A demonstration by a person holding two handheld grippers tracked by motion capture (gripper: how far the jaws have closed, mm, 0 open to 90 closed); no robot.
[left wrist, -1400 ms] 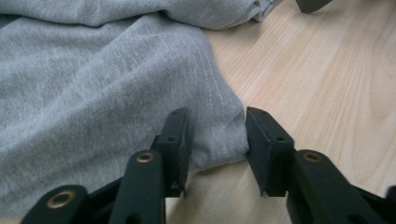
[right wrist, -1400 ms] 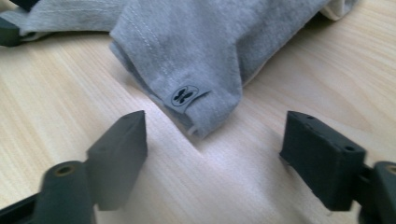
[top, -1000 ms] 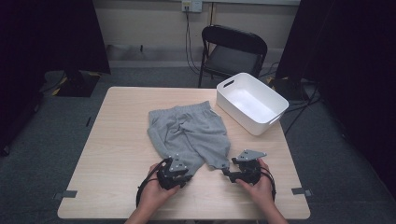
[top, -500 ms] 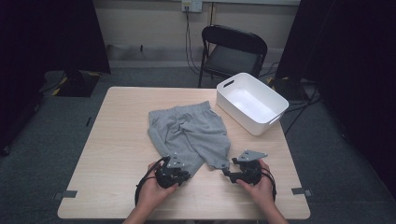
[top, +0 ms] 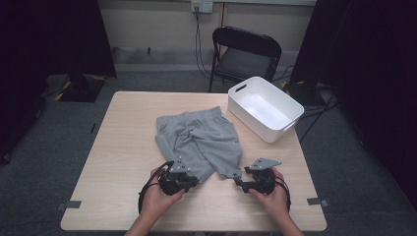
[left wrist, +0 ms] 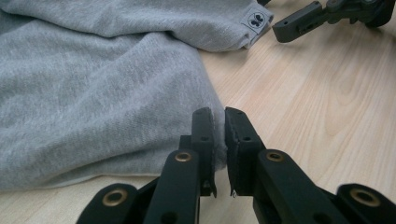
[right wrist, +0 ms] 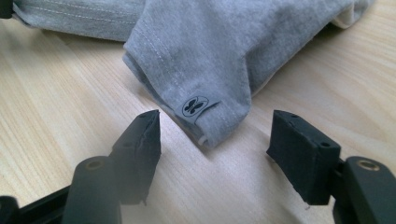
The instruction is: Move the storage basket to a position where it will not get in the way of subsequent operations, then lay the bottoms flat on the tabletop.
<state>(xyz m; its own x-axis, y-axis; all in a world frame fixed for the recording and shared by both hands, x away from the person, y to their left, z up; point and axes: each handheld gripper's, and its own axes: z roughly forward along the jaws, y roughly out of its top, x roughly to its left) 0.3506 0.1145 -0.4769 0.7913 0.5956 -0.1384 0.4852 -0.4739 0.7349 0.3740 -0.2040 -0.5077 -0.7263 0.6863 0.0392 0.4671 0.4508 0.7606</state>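
shorts: you see soft grey knit cloth, matt and faintly fuzzy, with stitched hems and a small grey woven tag.
table: your worktop looks like pale wood-grain laminate, smooth with a slight sheen.
bin: smooth white plastic, lightly glossy.
left gripper: matt black plastic jaws with brass-coloured rivets.
right gripper: matt black, with rough-edged rubbery pads.
chair: black seat, dull finish.

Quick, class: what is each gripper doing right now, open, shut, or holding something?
Left gripper: shut on the hem of the grey shorts; its jaws have just been closing.
Right gripper: open, jaws either side of the other hem corner, not touching.
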